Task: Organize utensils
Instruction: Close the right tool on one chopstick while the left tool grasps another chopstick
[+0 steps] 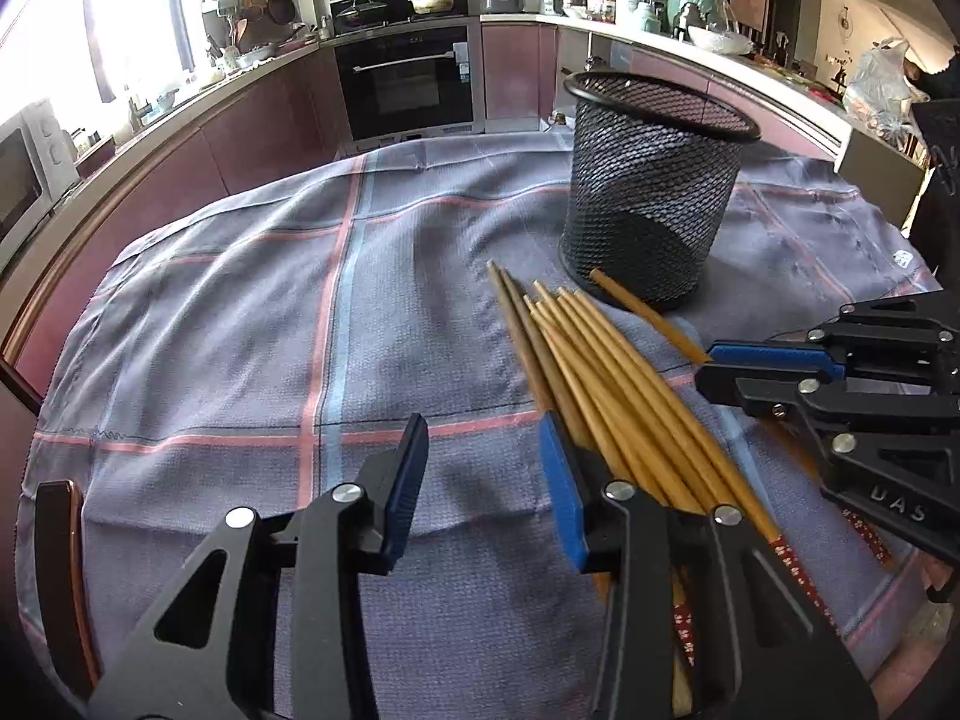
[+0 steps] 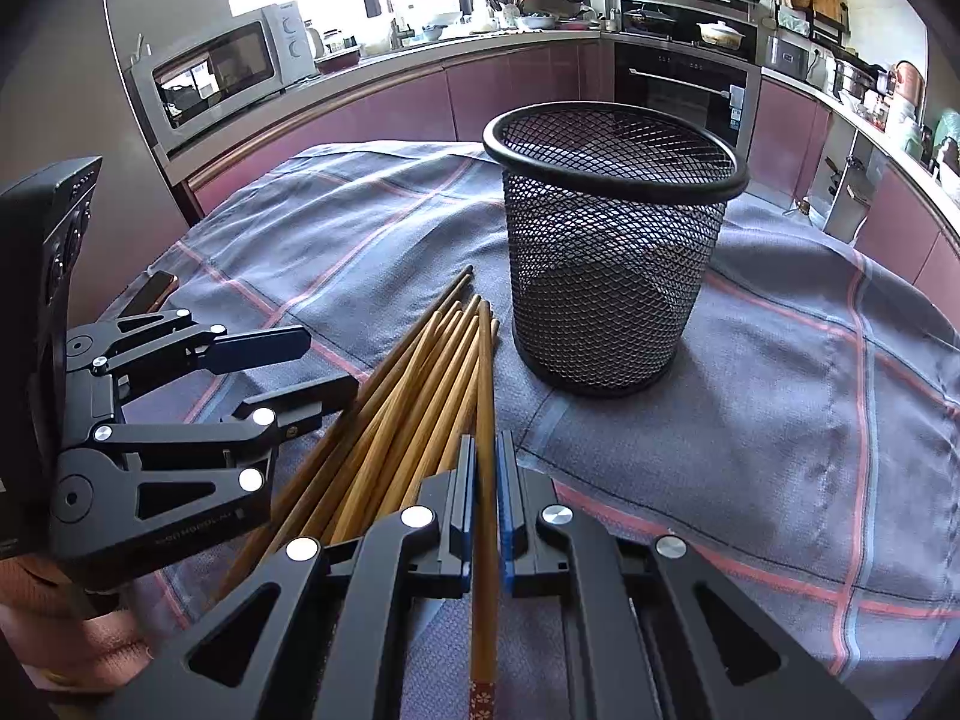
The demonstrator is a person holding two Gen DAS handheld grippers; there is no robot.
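A black mesh cup (image 1: 648, 198) (image 2: 606, 276) stands upright and empty on the checked cloth (image 1: 240, 330) (image 2: 810, 420). In front of it lies a loose bundle of several wooden chopsticks (image 1: 600, 372) (image 2: 408, 396), tips toward the cup. My right gripper (image 2: 486, 444) (image 1: 711, 369) is shut on one chopstick (image 2: 485, 372), which points at the cup's base. My left gripper (image 1: 480, 438) (image 2: 324, 360) is open just left of the bundle; its right finger (image 1: 561, 480) rests against the chopsticks, and nothing is between its fingers.
A flat phone-like object (image 2: 153, 294) (image 1: 57, 570) lies at the cloth's left edge. Kitchen counters ring the table, with a microwave (image 2: 222, 66) and an oven (image 1: 408, 78) behind. A hand in a pink sleeve (image 2: 60, 630) holds the left gripper.
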